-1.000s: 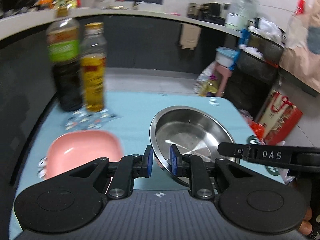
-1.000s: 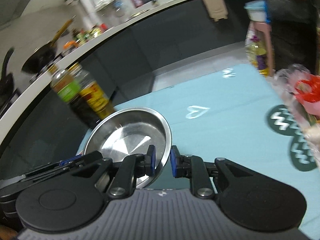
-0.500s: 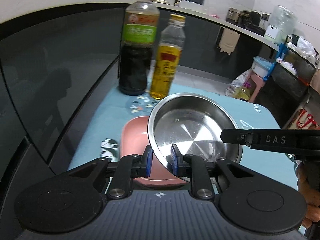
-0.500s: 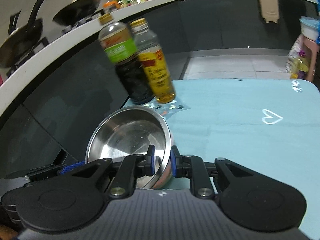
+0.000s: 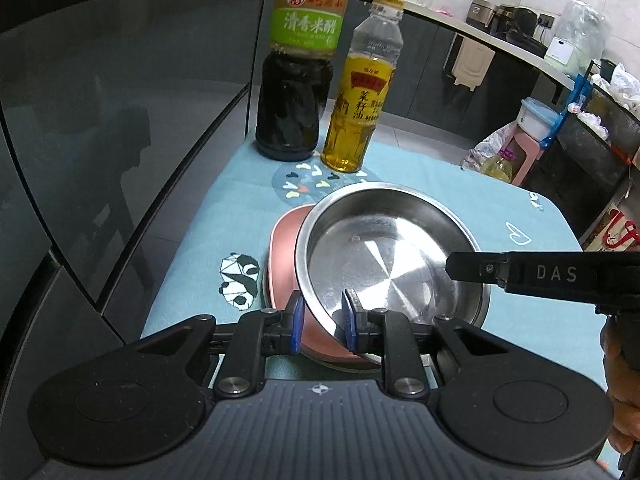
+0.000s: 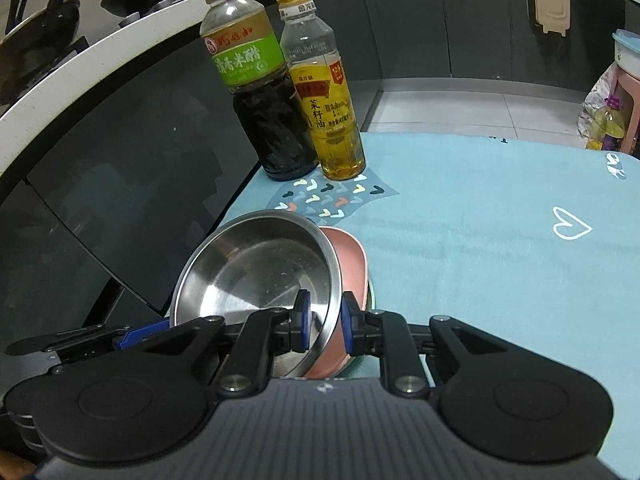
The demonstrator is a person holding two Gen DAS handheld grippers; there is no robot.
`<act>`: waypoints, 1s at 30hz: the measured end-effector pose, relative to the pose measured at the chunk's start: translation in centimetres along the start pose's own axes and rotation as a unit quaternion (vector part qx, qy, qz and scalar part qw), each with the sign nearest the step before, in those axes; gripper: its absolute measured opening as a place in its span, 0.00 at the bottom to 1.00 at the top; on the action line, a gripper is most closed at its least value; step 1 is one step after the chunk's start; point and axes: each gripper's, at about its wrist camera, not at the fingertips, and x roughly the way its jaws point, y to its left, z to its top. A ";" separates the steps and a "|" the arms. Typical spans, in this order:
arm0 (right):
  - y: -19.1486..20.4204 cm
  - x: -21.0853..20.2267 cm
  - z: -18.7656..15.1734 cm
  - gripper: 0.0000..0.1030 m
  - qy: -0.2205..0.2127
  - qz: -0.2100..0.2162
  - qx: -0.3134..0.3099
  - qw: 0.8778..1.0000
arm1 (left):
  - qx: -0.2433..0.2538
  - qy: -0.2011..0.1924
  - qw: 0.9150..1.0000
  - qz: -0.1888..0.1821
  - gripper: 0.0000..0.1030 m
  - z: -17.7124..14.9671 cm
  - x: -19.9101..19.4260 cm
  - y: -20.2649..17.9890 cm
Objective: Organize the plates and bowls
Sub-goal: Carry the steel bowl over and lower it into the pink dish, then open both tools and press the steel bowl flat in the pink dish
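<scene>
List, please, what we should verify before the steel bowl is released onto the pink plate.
1. The steel bowl is over the pink plate: ok.
2. The bowl is seated flat on the plate: cannot tell; it looks tilted in the right wrist view.
3. The right gripper is shut on the bowl's rim: ok.
4. The left gripper has a firm hold: cannot tell; its pads straddle the rim.
5. The vinegar bottle and oil bottle are clear of the bowl: ok, both stand behind it.
</scene>
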 end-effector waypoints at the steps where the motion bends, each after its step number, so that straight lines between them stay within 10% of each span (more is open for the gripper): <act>1: 0.0 0.1 0.0 0.05 0.002 0.000 0.000 1.000 | -0.002 0.001 1.000 0.000 0.18 0.0 0.1 0.1; 13: 0.3 2.0 0.1 0.05 0.006 -0.004 0.002 1.000 | -0.004 0.005 1.000 0.022 0.18 0.5 1.5 0.8; 17: -0.2 1.7 -0.1 0.21 -0.008 -0.006 0.007 1.000 | -0.017 0.001 0.999 0.031 0.19 0.5 1.4 1.4; 30: -1.3 1.5 0.0 0.30 -0.007 -0.009 0.030 0.999 | -0.029 0.002 0.999 0.035 0.26 0.5 1.1 2.1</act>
